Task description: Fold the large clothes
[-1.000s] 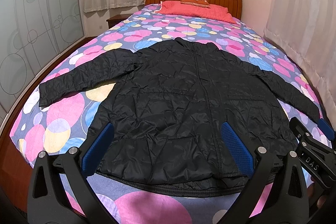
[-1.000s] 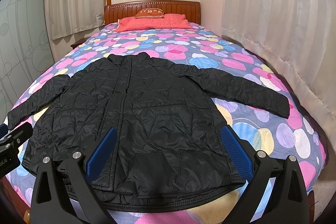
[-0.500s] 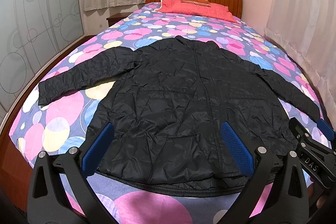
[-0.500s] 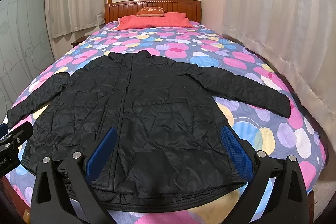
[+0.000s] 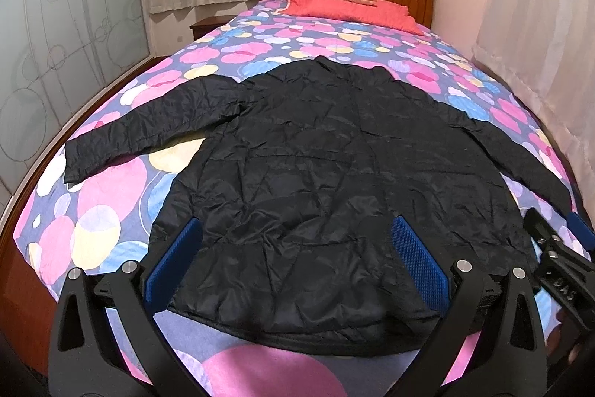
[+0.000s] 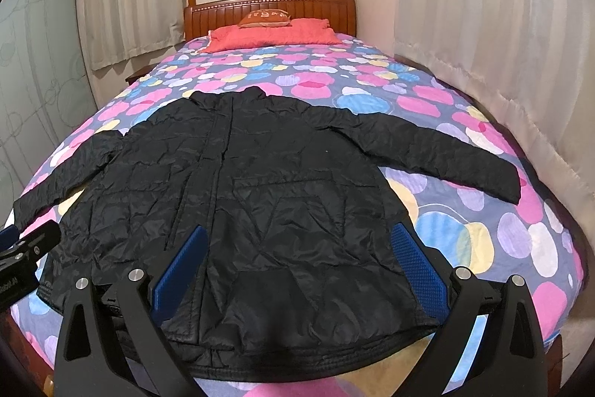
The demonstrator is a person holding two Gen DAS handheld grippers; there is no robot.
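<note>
A big black jacket (image 5: 334, 181) is lying flat on the bed (image 5: 111, 196), front side up, with both sleeves spread out to the sides and its collar pointing at the red pillow (image 5: 349, 8). The left gripper (image 5: 295, 257) is hovering over the bottom hem with its blue fingers (image 5: 418, 257) spread wide apart, holding nothing. The right gripper (image 6: 299, 261) is doing the same, its fingers (image 6: 418, 265) also spread wide and holding nothing.

The left view is showing the whole left sleeve (image 5: 148, 129), all the way to its cuff. In the right view that sleeve is running off toward the edge, and the left gripper is poking in front of its end. The right view is showing the whole right sleeve (image 6: 446, 155). In the left view the end of that sleeve is sitting behind the right gripper at the edge, so the cuff is hard to see.

The bottom hem is partly hiding behind the black gripper arms in both views
</note>
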